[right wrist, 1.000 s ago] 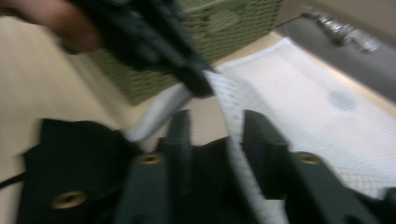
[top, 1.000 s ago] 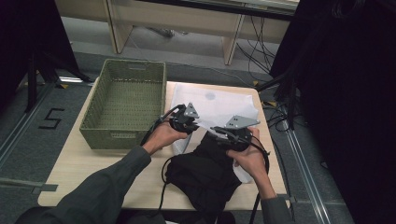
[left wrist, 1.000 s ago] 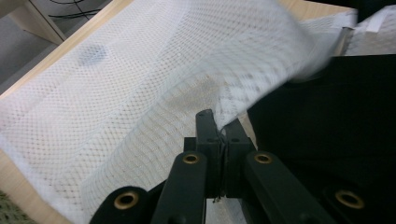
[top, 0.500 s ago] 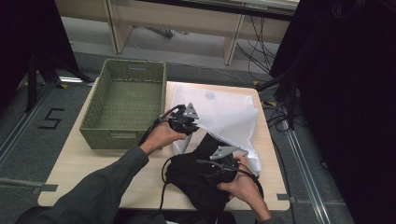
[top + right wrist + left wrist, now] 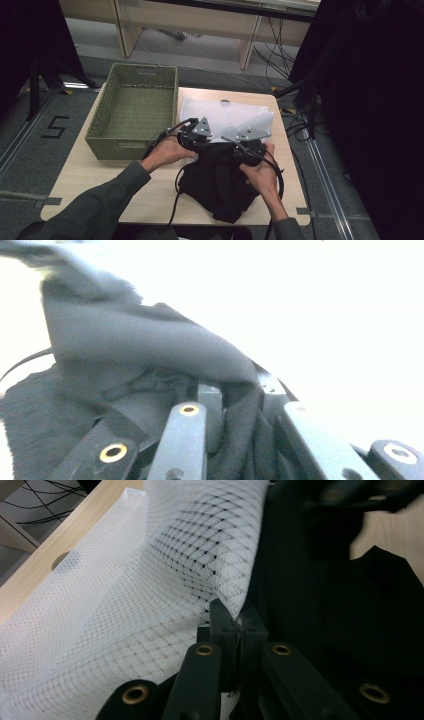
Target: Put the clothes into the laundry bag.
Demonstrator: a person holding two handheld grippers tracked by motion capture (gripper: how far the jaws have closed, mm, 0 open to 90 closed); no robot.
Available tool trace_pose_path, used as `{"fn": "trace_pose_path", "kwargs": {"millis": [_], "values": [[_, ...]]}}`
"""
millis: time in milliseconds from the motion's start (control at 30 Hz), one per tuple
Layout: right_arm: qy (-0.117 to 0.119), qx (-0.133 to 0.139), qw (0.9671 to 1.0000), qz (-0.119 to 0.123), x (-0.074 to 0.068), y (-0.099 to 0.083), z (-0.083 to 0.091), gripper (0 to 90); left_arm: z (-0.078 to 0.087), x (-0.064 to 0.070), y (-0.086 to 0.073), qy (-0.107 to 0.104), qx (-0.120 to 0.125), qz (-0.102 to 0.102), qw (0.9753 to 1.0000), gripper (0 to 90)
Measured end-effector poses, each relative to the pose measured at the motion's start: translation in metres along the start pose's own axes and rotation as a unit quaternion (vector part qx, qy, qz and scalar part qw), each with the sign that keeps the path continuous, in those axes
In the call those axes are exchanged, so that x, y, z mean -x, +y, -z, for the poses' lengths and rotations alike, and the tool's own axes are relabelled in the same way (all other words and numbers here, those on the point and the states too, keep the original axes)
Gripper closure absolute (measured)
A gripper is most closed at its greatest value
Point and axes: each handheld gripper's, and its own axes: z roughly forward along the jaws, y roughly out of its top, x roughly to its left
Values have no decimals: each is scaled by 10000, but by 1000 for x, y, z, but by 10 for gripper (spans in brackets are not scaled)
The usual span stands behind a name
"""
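A white mesh bag (image 5: 227,114) lies flat on the far right part of the table. A black garment (image 5: 220,187) is bunched at the near edge, its far end at the bag's mouth. My left gripper (image 5: 198,136) is shut on the bag's near edge; in the left gripper view the mesh (image 5: 150,580) lifts from between the jaws at the left gripper (image 5: 239,625), with black cloth (image 5: 320,595) to the right. My right gripper (image 5: 248,144) is shut on a fold of the black garment (image 5: 150,355), which drapes over the right gripper (image 5: 240,390).
A green wicker basket (image 5: 102,136) stands empty on the left half of the wooden table (image 5: 80,175). Cables trail from both grippers over the garment. Black curtains and cabling lie to the right, beyond the table's edge.
My right gripper drew back toward the near edge half a second ago and has come forward again to the bag's mouth with the black garment. The left gripper has hardly moved.
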Motion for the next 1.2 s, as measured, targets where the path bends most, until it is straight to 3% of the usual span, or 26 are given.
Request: {"fn": "trace_pose_path", "kwargs": {"millis": [67, 133, 167, 200, 267, 367, 467, 567, 633, 700, 767, 833, 933, 967, 1033, 1067, 1100, 1133, 1167, 1200], "values": [[-69, -341, 9993, -104, 8, -5, -23, 790, 0, -2, -1, -3, -63, 59, 10000, 880], [-176, -822, 9960, -287, 14, -25, -54, 788, 0, -3, -4, 21, -113, 79, 9999, 880], [-115, -994, 9943, -379, 20, -37, -67, 787, 0, -4, -6, 4, -115, 61, 9999, 880], [-58, -1033, 9934, -498, 25, -45, -74, 785, 0, -4, -8, 2, -93, 171, 9998, 880], [5, -896, 9931, -758, 30, -43, -70, 773, 0, -8, -10, 6, -120, 184, 9998, 880], [31, -494, 9964, -682, 29, -31, -53, 684, -2, -14, -11, 39, -103, 312, 9995, 880], [313, -117, 9960, -823, 21, -20, -29, 567, -3, -19, -12, 57, -117, 379, 9992, 880], [421, 257, 9976, -492, 9, -13, -7, 492, -3, -23, -14, 63, -105, 466, 9988, 880], [768, 255, 9957, -459, -6, -10, 3, 471, -3, -26, -14, 59, -103, 514, 9986, 880], [930, 281, 9950, -231, -20, -11, 2, 457, -3, -27, -14, 31, -111, 581, 9982, 879], [1123, 159, 9935, -56, -33, -16, -8, 439, -3, -28, -14, 23, -131, 511, 9986, 880], [1313, -44, 9913, 120, -46, -20, -21, 430, -4, -28, -14, 20, -103, 566, 9983, 879], [1492, -32, 9882, 344, -69, -22, -40, 414, -5, -29, -14, 12, -93, 654, 9978, 879], [1535, -58, 9870, 466, -75, -21, -46, 400, -4, -30, -14, -17, -159, 584, 9982, 879], [1577, -279, 9855, 560, -85, -22, -57, 389, -4, -30, -14, -14, -132, 594, 9981, 879], [1508, -309, 9854, 725, -90, -25, -65, 384, -4, -30, -14, -7, -95, 621, 9980, 879], [1436, -371, 9861, 744, -95, -29, -71, 375, -4, -31, -14, -4, -128, 601, 9981, 879], [1531, -632, 9826, 841, -98, -32, -74, 353, -4, -31, -14, -14, -134, 605, 9981, 879], [1359, -566, 9843, 976, -102, -37, -81, 354, -4, -31, -14, -29, -160, 586, 9981, 879], [1368, -720, 9814, 1139, -102, -39, -82, 378, -4, -31, -14, -38, -174, 563, 9983, 879]]}}
